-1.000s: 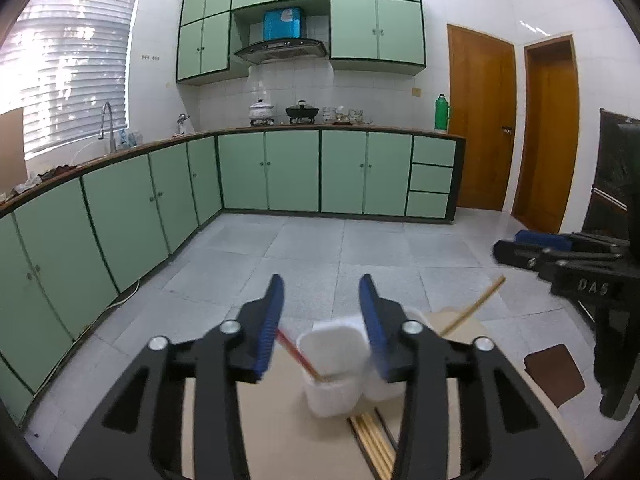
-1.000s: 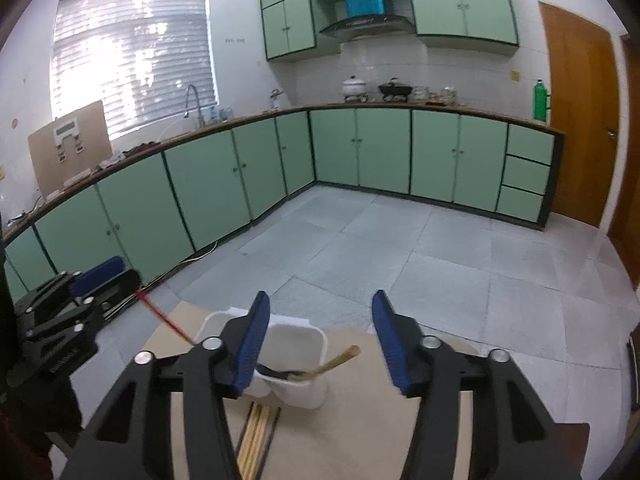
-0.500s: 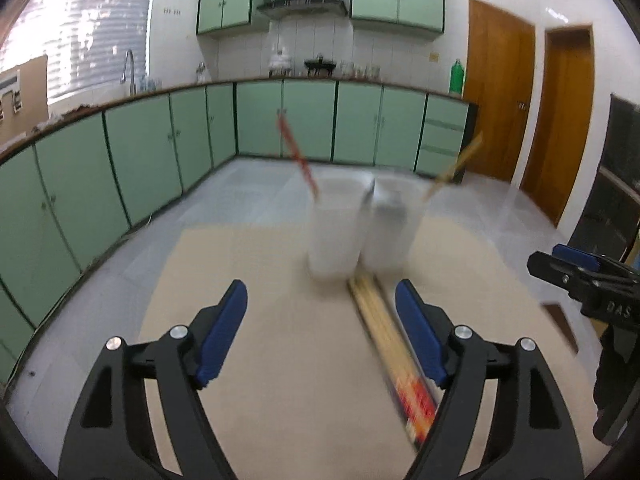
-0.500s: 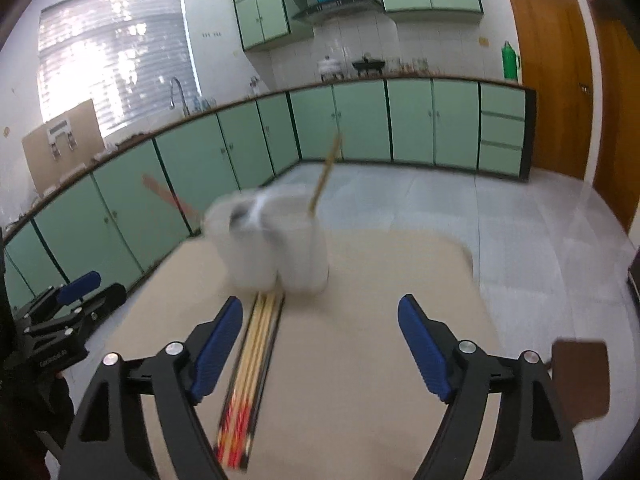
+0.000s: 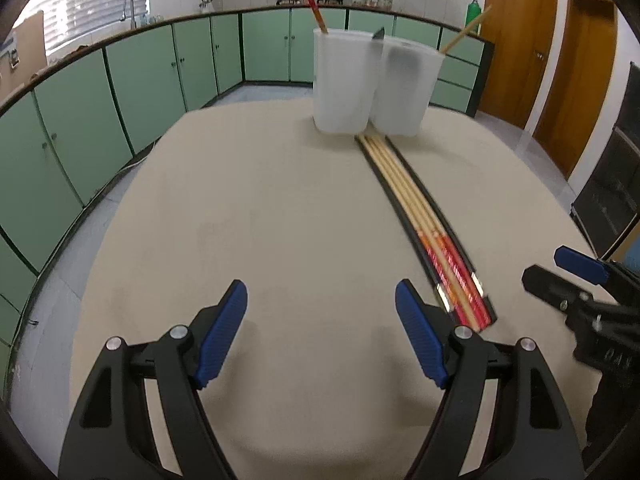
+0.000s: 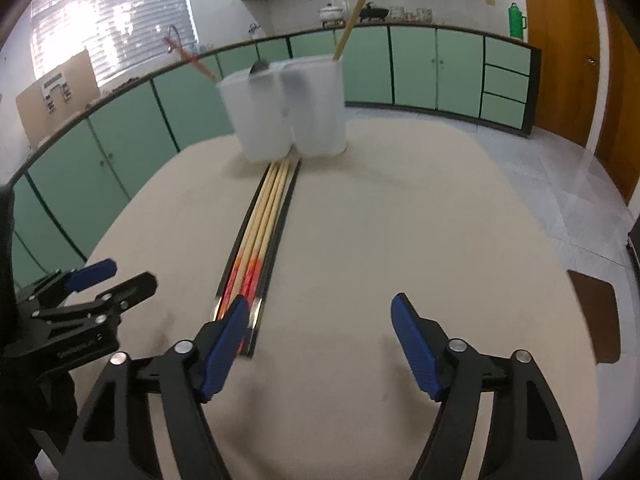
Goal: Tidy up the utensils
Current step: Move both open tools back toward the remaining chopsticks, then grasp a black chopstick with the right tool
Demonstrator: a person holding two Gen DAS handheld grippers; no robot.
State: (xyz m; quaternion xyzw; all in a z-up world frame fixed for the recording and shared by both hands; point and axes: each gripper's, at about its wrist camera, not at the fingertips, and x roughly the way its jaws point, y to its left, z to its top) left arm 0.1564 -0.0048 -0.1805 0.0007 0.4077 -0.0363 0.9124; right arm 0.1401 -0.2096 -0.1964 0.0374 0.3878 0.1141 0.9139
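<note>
Both grippers empty, jaws apart: chopsticks lie mid-table, long axis toward the cups at the far edge, near ends just left of right gripper, which looks closer than left gripper.

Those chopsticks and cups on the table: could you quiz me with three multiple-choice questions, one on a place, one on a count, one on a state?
1. Where do the loose chopsticks lie?
A. In front of the cups
B. Behind the cups
C. On the floor

2. How many white cups stand on the table?
A. One
B. Two
C. Four

3. What does the left claw hold?
A. A chopstick
B. A cup
C. Nothing

Answers: 1 A, the row runs from the cups' bases toward the cameras. 2 B, two stand side by side. 3 C, its jaws are spread over bare table.
</note>
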